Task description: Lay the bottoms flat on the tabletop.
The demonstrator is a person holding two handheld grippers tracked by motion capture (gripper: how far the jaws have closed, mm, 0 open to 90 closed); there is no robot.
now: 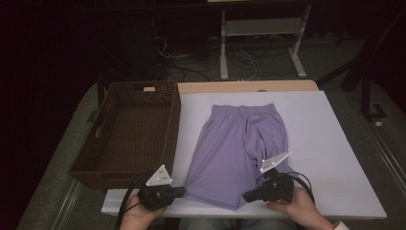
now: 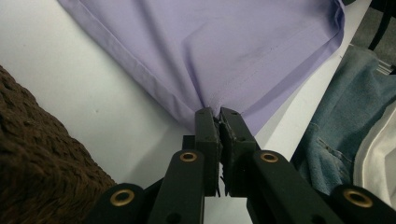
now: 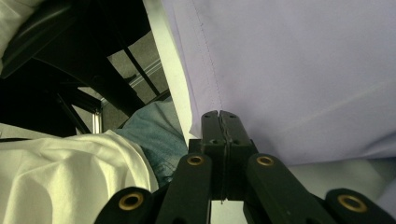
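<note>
one pair of purple shorts (image 1: 237,148), hem corners clenched in two claws, left claw (image 1: 181,191), right claw (image 1: 246,195), beside one basket (image 1: 131,132)

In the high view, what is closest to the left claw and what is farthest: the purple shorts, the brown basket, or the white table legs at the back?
1. Purple shorts: the left claw pinches their near corner.
2. Brown basket: just behind it, on the table's left side.
3. White table legs: far back, beyond the table.

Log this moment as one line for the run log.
left gripper: shut on purple shorts hem corner | right gripper: shut on purple shorts hem | shorts flat on white table | wicker basket at left
</note>
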